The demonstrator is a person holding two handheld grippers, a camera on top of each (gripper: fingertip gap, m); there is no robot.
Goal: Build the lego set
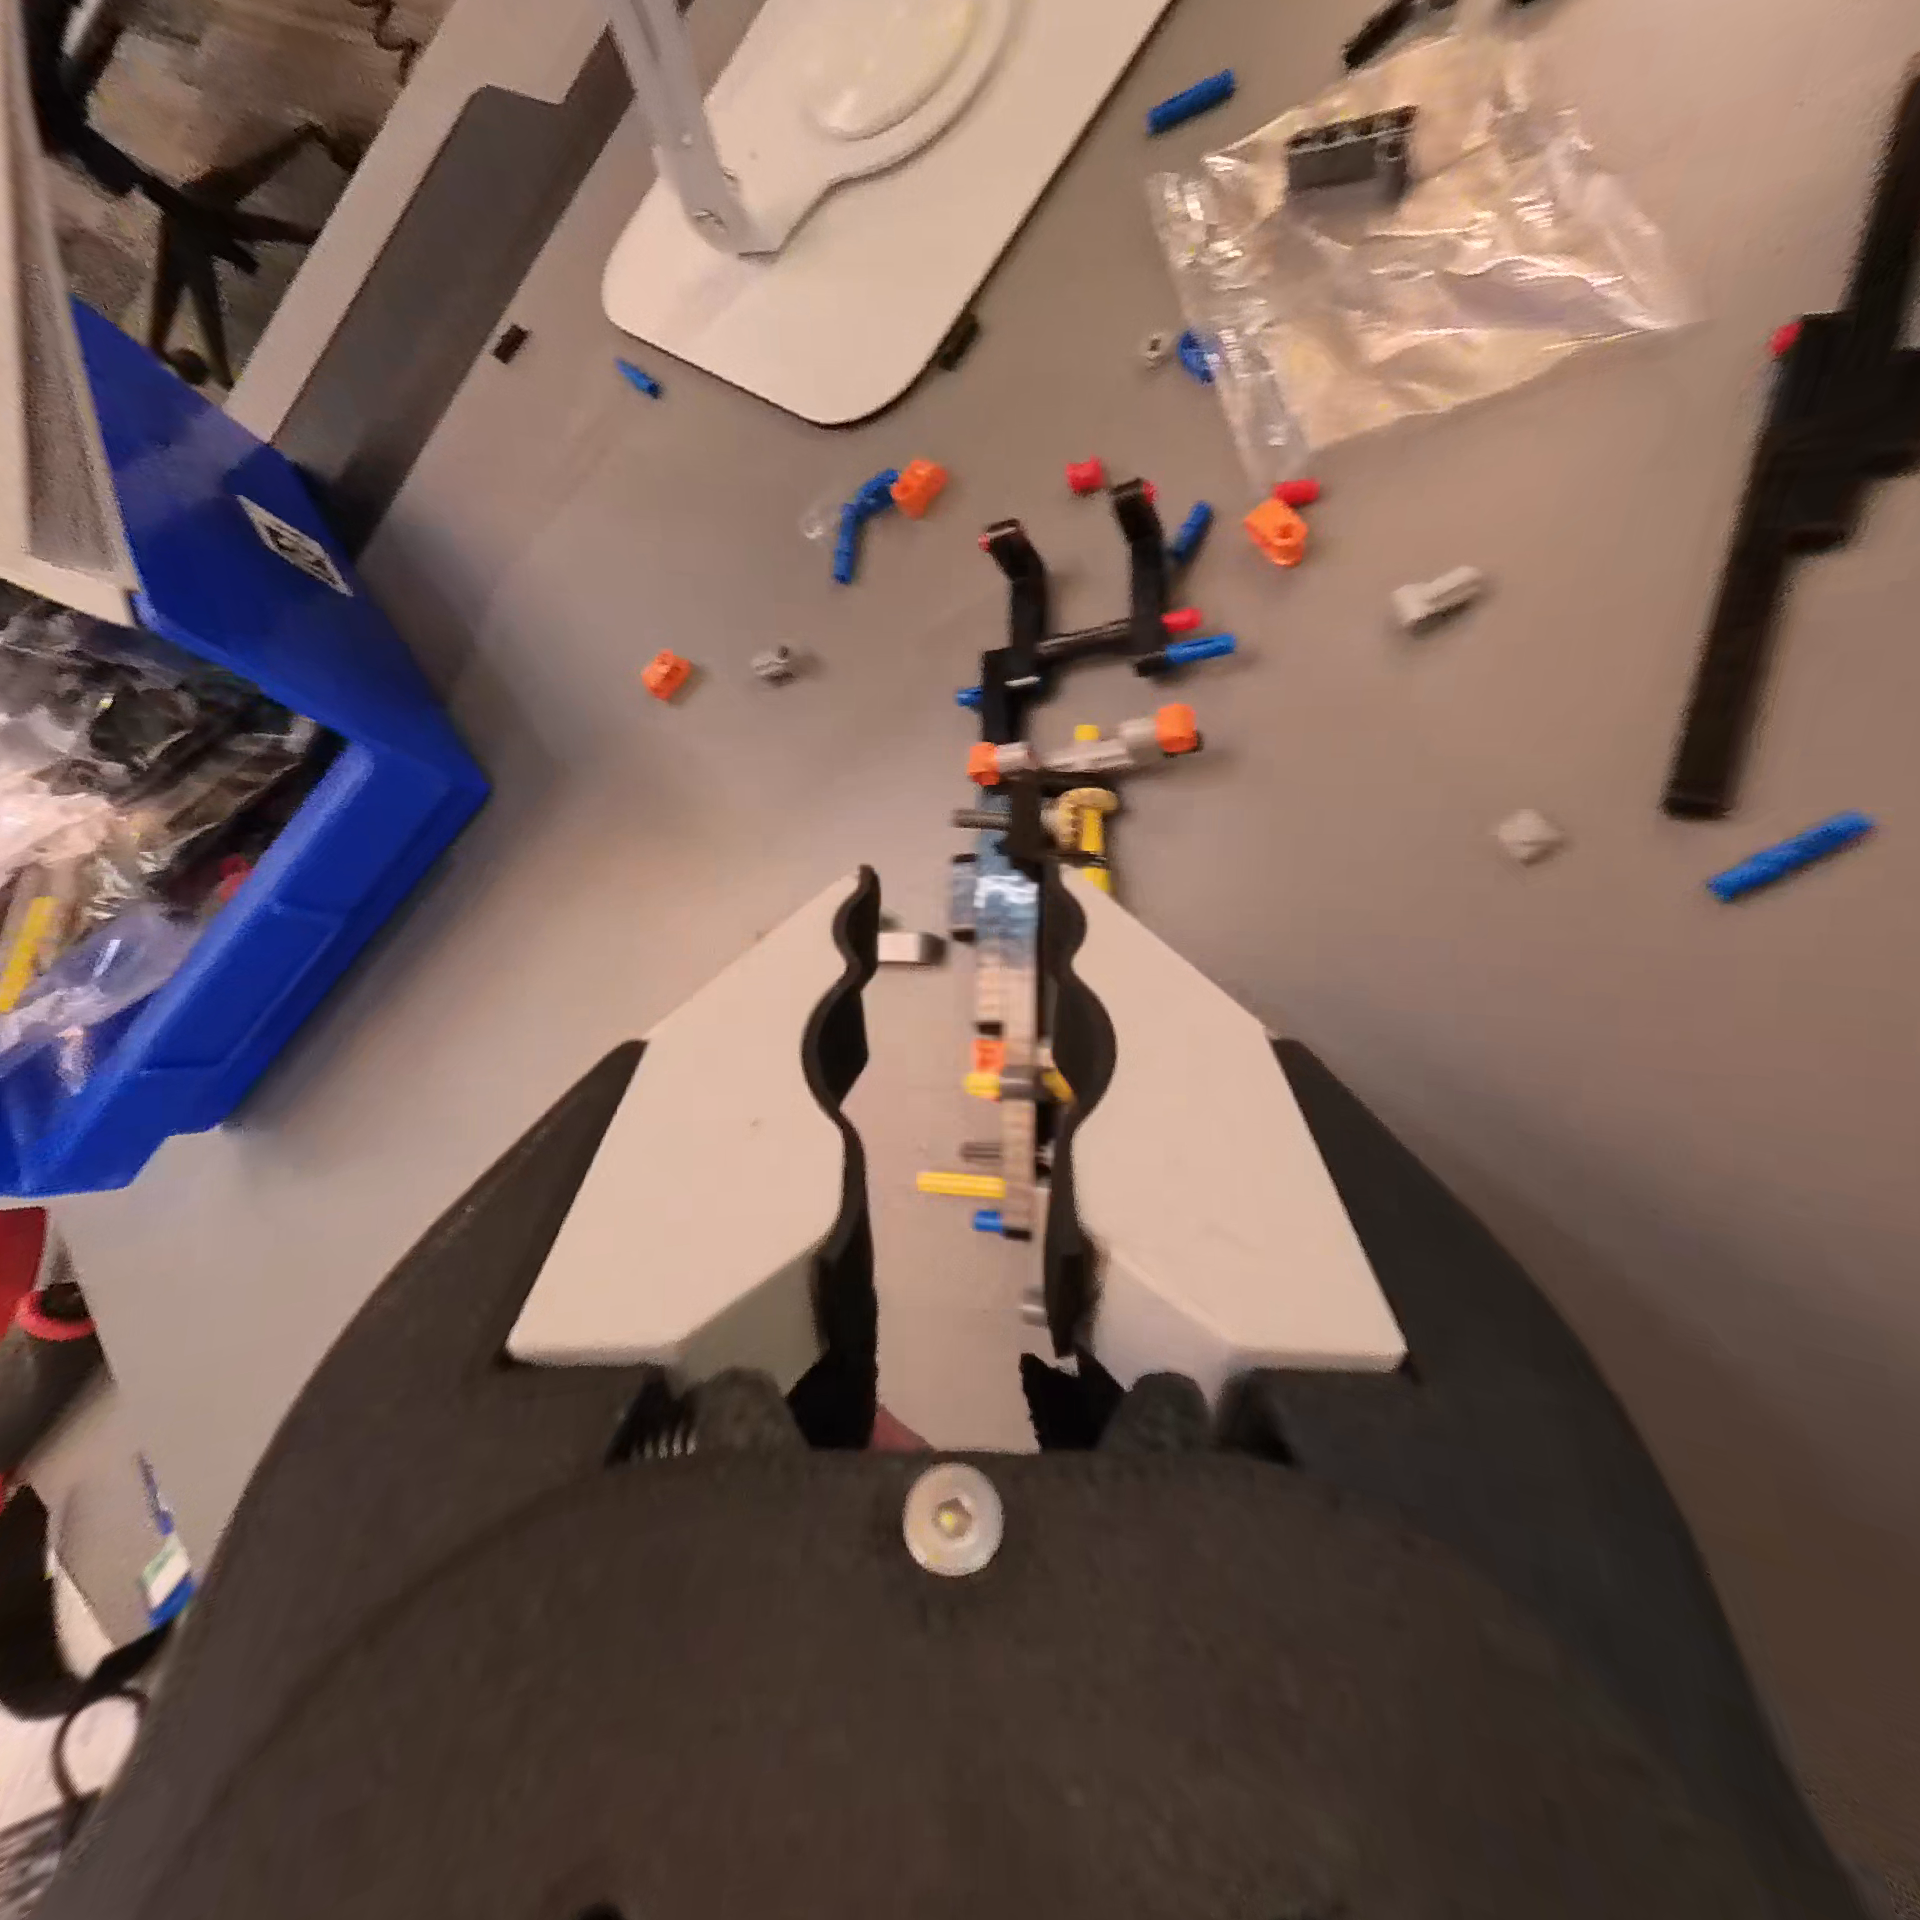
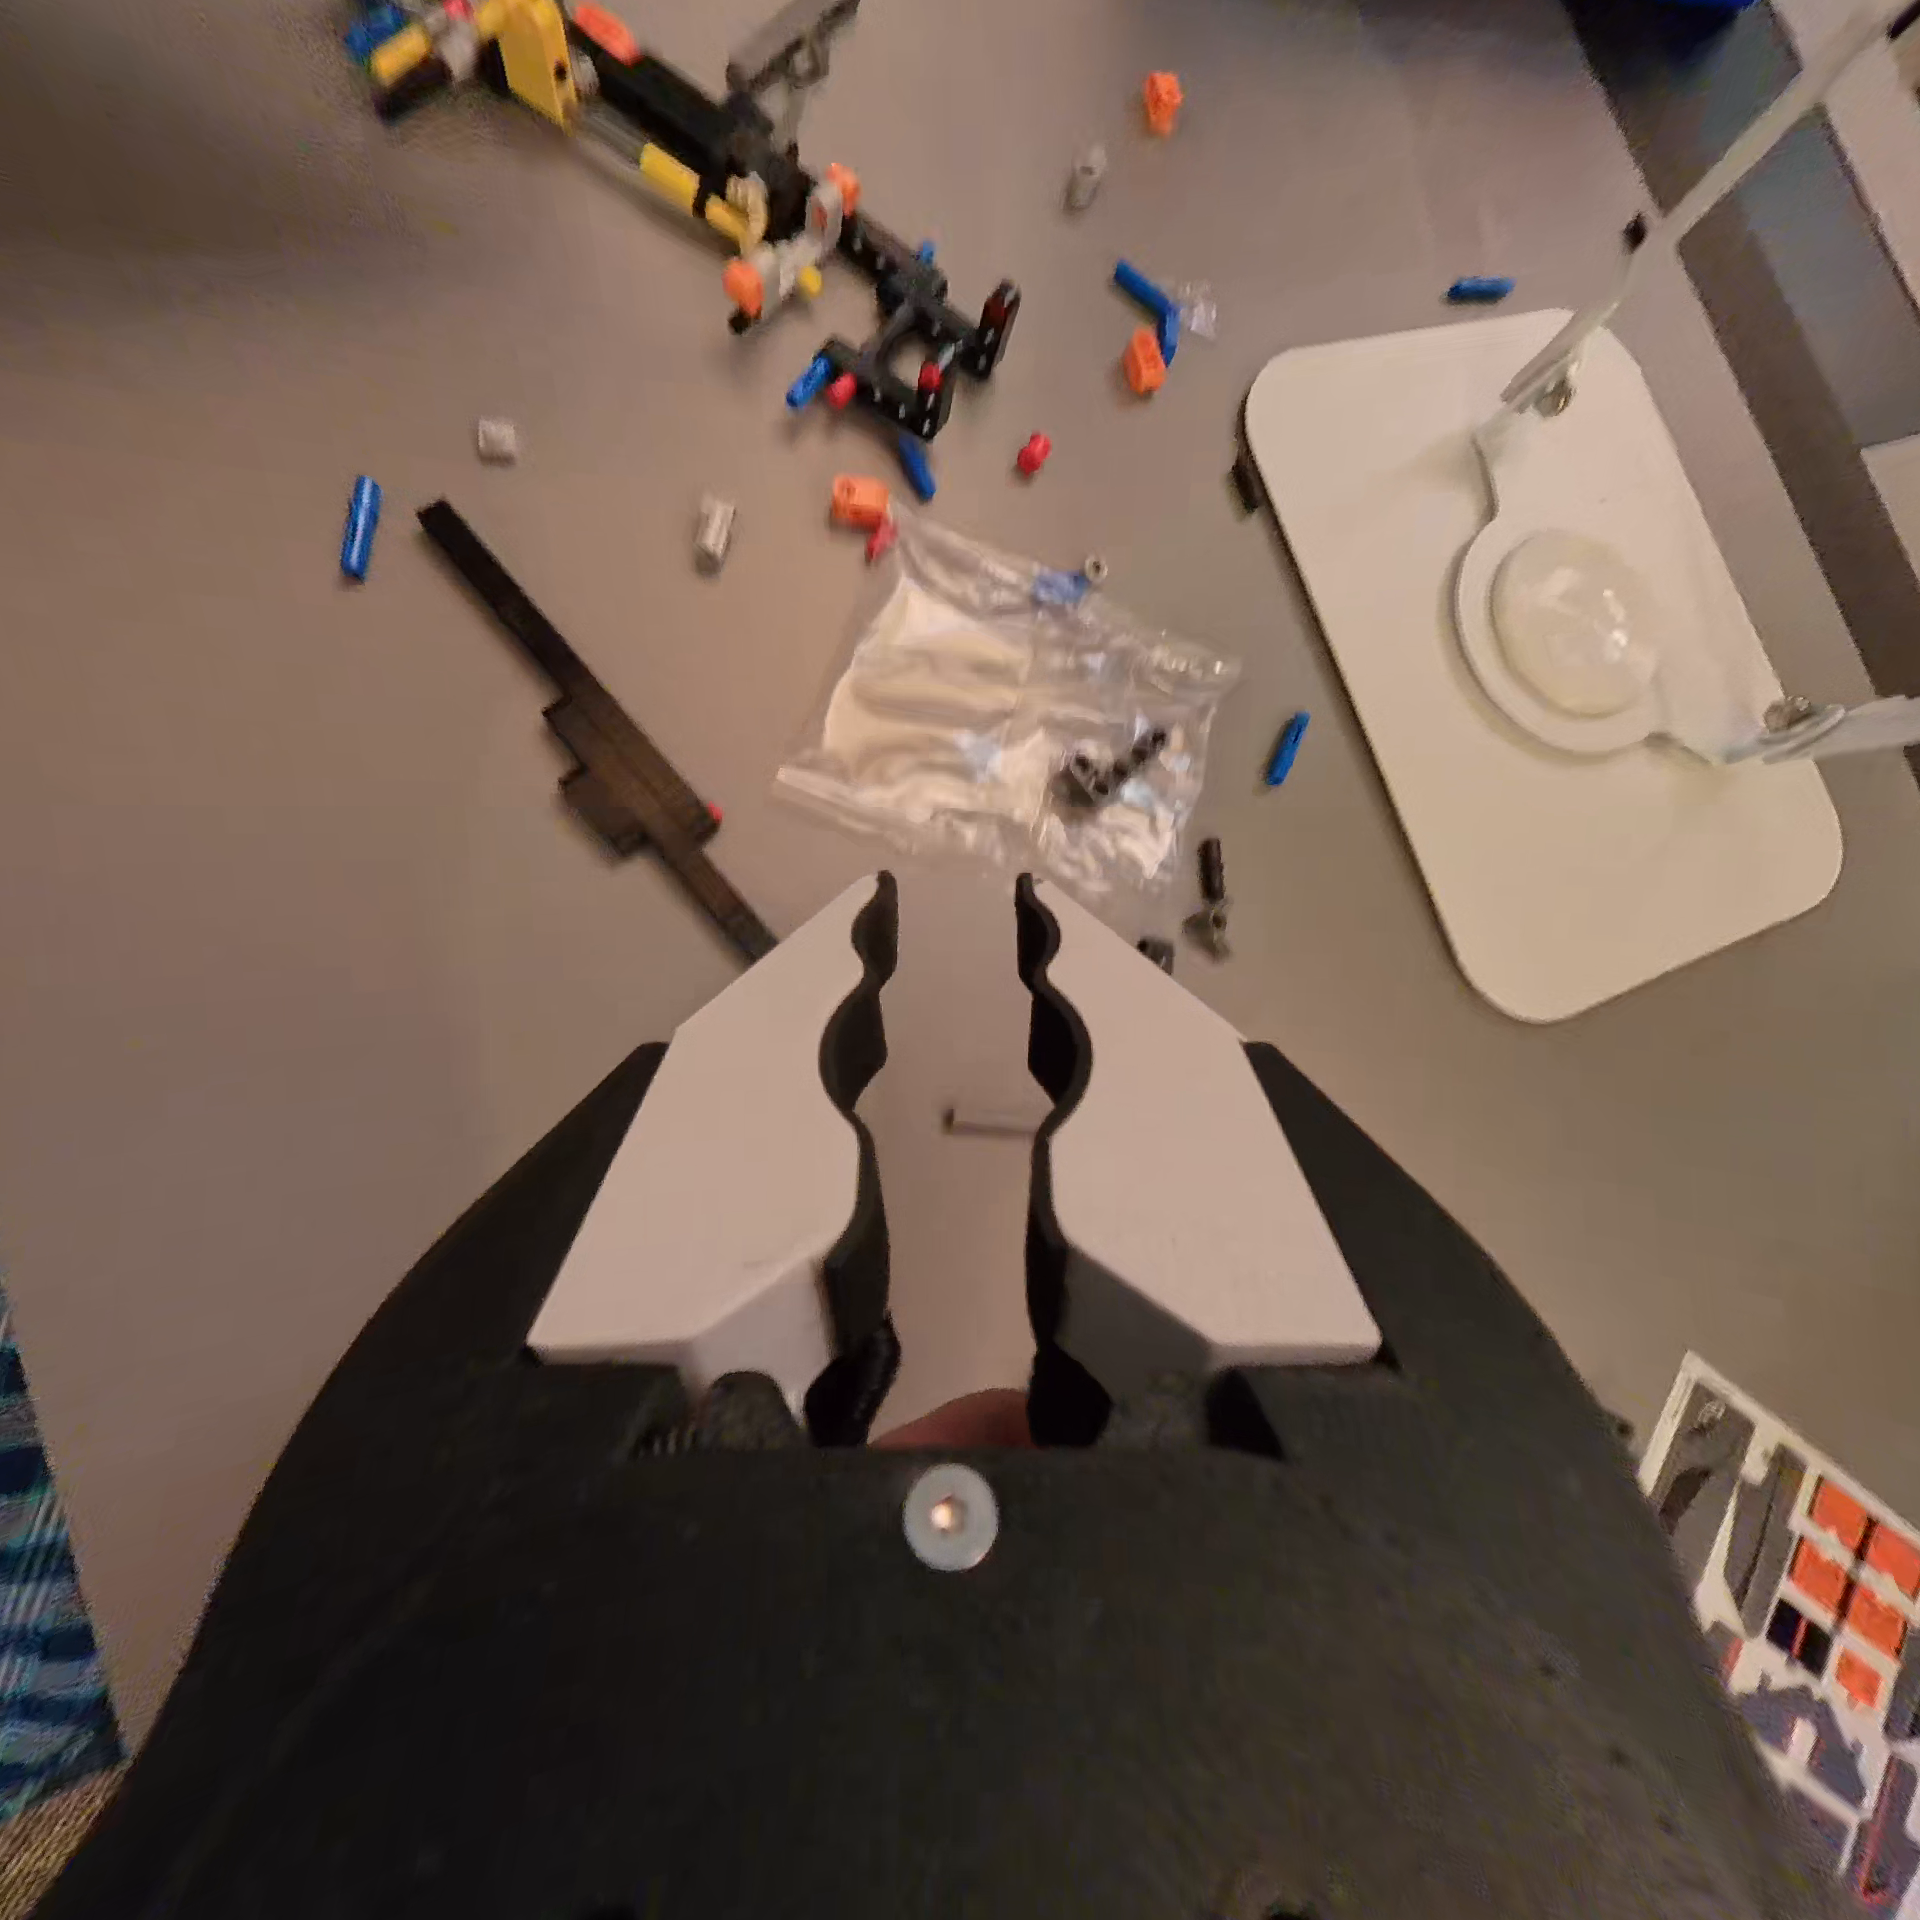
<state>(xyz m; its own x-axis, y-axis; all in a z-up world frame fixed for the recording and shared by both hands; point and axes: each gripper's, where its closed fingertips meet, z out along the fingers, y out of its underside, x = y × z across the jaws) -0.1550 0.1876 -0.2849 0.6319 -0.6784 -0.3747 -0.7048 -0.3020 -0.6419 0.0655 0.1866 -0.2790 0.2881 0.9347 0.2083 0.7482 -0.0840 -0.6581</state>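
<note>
My left tongs (image 1: 961,894) stand spread around the model (image 1: 1023,831); my right tongs (image 2: 956,894) gape empty above a grey pin (image 2: 987,1122), near the bag (image 2: 1008,717).

The lego assembly (image 1: 1013,966) runs between the left gripper's fingers, its near end hidden and blurred; in the right wrist view its far end (image 2: 499,52) leaves the top edge; the blue bin (image 1: 260,727) is cropped at left.

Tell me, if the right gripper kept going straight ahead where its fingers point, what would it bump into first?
Probably the clear plastic bag of small parts. It lies on the grey table just past the open right gripper. A thin grey pin lies lower, between the fingers, but depth is hard to judge.
</note>
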